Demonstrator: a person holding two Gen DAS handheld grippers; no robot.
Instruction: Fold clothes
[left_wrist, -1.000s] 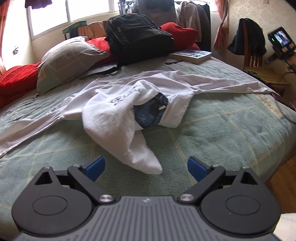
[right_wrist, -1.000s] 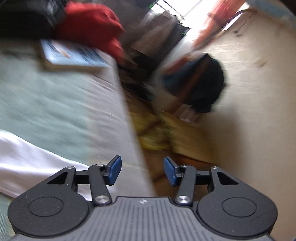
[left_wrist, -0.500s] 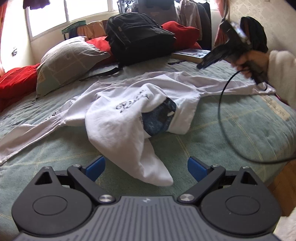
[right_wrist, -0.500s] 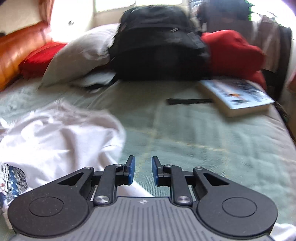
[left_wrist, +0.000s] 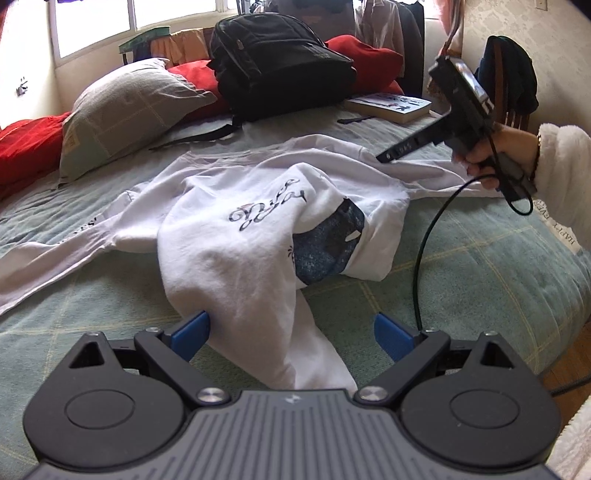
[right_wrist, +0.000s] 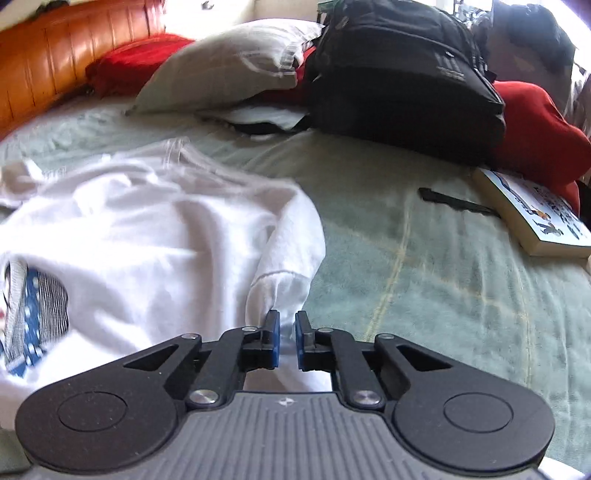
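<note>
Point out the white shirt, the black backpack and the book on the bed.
white shirt (left_wrist: 258, 243): left wrist view, on the bunched front panel below the script print.
black backpack (left_wrist: 280, 70): left wrist view, on its front face.
book (right_wrist: 546, 218): right wrist view, on its printed cover.

Green-quilted bed (left_wrist: 480, 280) bears white shirt (left_wrist: 236, 251), grey pillow (left_wrist: 125, 110), black backpack (left_wrist: 280, 62), book (left_wrist: 391, 107).

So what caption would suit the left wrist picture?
Open left gripper straddles the crumpled white shirt on a green bedspread; right gripper reaches in.
</note>
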